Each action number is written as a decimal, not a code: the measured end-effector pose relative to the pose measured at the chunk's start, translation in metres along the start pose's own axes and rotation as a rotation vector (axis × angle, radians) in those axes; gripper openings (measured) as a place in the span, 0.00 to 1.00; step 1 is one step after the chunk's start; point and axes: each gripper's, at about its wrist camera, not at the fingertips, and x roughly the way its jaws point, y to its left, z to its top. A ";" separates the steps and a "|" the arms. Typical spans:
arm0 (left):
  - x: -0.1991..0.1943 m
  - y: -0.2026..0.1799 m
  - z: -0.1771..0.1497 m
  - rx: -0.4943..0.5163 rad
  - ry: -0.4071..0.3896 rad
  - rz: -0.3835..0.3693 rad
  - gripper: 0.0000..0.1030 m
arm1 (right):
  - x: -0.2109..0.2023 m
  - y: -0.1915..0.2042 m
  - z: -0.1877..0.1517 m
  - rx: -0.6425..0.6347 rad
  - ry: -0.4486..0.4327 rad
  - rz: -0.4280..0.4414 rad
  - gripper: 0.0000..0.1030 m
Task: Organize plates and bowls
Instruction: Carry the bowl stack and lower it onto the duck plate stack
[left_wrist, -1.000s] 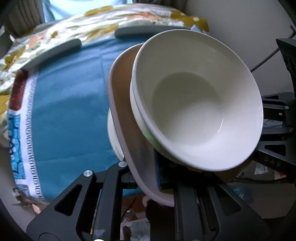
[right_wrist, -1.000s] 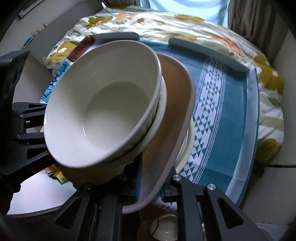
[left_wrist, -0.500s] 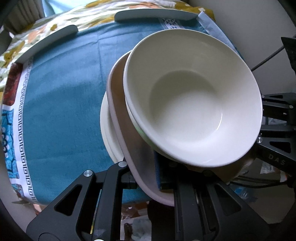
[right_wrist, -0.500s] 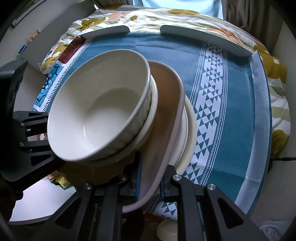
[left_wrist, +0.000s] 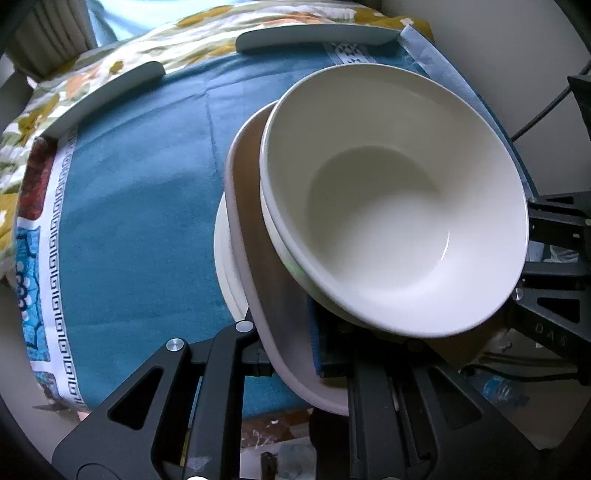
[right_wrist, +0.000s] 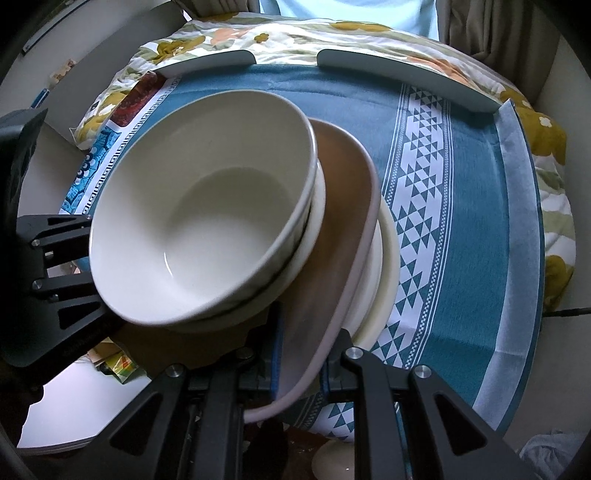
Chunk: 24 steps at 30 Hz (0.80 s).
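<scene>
A stack of dishes is held between both grippers above a blue cloth. A large white bowl (left_wrist: 388, 206) (right_wrist: 207, 236) sits on top, nested in a second white bowl (right_wrist: 314, 236). Under them is a brown rectangular plate with a pale rim (left_wrist: 258, 258) (right_wrist: 340, 236), and below that round white plates (left_wrist: 225, 266) (right_wrist: 384, 266). My left gripper (left_wrist: 288, 354) is shut on the near edge of the brown plate. My right gripper (right_wrist: 303, 354) is shut on the opposite edge of the same plate. Each gripper shows in the other's view, the right one (left_wrist: 554, 280) and the left one (right_wrist: 48, 280).
The blue patterned cloth (left_wrist: 129, 206) (right_wrist: 461, 206) covers a table over a floral cloth (right_wrist: 332, 33). Two grey curved bars (left_wrist: 317, 37) (right_wrist: 402, 77) lie at its far edge. A wall (left_wrist: 498, 37) stands at the right. Clutter lies on the floor below (right_wrist: 114, 365).
The stack has moved further over the blue cloth and sits lower above it. Both grippers keep their grip on the brown plate.
</scene>
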 end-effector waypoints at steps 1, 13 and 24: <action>0.000 0.000 0.000 -0.003 0.003 0.004 0.11 | 0.000 0.000 0.000 0.003 0.003 -0.001 0.14; -0.013 0.003 0.004 -0.018 0.017 0.025 0.12 | -0.013 -0.002 0.000 0.025 0.001 -0.012 0.14; -0.038 -0.001 -0.001 -0.023 -0.010 0.029 0.17 | -0.034 -0.004 -0.009 0.052 -0.028 -0.017 0.14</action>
